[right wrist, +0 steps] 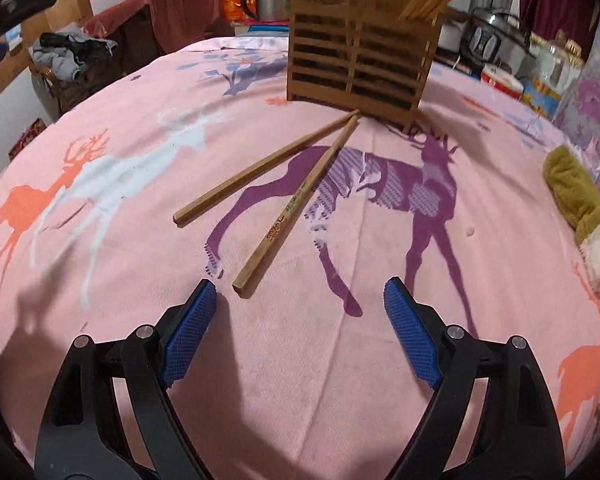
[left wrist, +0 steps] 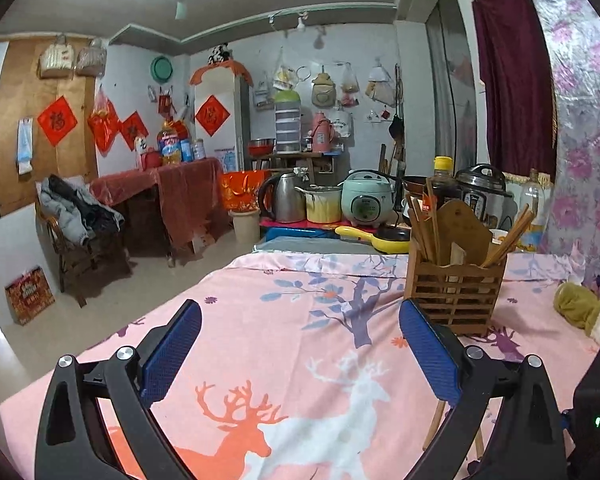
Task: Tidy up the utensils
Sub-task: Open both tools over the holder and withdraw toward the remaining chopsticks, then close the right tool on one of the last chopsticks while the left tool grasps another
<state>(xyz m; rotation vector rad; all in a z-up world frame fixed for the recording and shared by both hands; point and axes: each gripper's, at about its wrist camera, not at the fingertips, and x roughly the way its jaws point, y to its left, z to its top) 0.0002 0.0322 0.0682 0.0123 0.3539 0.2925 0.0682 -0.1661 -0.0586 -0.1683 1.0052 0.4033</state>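
Right wrist view: right tool gapes empty over two loose chopsticks (holder beyond); next, pinch one.

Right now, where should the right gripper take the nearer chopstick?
Near its thick square end: the nearer chopstick lies flat on the cloth, butt toward the open right gripper, tip by the holder. Probably come from above, fingers across its width.
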